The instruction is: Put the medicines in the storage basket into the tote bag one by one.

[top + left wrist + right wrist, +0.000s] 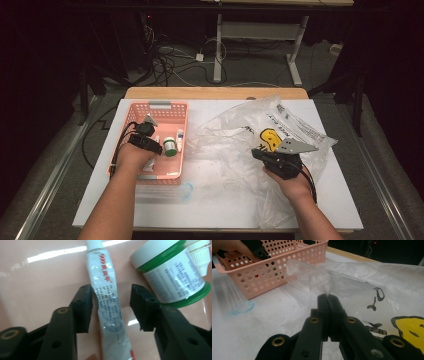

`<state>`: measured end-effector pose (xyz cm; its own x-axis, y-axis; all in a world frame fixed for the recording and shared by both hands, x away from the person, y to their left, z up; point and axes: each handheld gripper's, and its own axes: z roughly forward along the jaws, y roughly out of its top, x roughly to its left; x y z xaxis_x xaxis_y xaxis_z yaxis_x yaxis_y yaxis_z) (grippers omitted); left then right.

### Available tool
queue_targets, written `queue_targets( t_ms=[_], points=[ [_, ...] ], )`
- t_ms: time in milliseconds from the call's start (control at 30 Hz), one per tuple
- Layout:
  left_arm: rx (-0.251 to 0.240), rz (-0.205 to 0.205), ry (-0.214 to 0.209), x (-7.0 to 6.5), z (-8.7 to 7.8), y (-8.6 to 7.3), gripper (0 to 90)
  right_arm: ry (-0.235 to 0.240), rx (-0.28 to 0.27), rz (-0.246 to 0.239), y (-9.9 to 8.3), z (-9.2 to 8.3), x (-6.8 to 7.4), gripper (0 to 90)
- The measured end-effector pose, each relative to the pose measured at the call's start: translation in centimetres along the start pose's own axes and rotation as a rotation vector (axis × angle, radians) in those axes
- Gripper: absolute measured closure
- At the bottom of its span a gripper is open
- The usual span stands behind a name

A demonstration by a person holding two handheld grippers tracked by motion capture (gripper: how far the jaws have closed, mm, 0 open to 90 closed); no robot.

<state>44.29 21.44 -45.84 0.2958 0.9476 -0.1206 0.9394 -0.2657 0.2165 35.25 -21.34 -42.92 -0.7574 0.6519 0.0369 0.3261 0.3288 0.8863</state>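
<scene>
In the high view a pink basket (160, 106) stands at the table's left, and my left gripper (151, 149) reaches down into it. Seen from the left gripper view, its jaws (111, 293) straddle a white tube with red print (100, 262) lying on the basket floor. The left pad is at the tube's edge and the right pad stands off, so it is open. My right gripper (260, 153) (328, 297) is shut on a pinched fold of the clear plastic bag (235, 132) (367, 275), which lies spread over the table's right half.
A white jar with green rings (170, 146) (172, 277) and a small white bottle (179, 140) (200, 255) lie in the basket beside the tube. A clear item with a blue ring (186, 190) lies in front of the basket. The bag carries a yellow print (270, 138).
</scene>
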Motion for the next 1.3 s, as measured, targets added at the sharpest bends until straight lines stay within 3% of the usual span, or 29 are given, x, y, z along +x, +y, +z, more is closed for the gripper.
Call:
queue_targets(
  t_ms=[167, 367, 733, 1000, 1167, 1300],
  points=[
    [-0.008, 0.012, 0.024, 0.0, 0.0, -0.1, 67.3, 0.0, 0.0, -0.003, 0.0, 0.0, 0.0, 90.0],
    [-0.027, 0.024, 0.032, -0.1, 0.0, -0.2, 68.2, -0.006, -0.008, -0.003, 0.1, -0.3, 0.0, 90.0],
    [-0.074, 0.017, -0.005, 0.3, -1.0, -0.6, 68.3, -0.005, -0.011, 0.0, 0.1, -0.4, -0.1, 90.0],
    [-0.186, 0.041, -0.02, 0.3, -2.2, -1.0, 68.4, -0.009, -0.01, 0.0, 0.1, -0.5, 0.0, 90.0],
    [-0.235, 0.037, -0.044, 0.3, -2.6, -1.4, 68.4, -0.008, -0.011, -0.003, 0.0, -0.4, 0.0, 90.0],
    [-0.305, 0.035, -0.054, 0.4, -2.9, -1.7, 68.3, -0.008, -0.012, -0.003, 0.0, -0.5, 0.0, 90.0]
  ],
)
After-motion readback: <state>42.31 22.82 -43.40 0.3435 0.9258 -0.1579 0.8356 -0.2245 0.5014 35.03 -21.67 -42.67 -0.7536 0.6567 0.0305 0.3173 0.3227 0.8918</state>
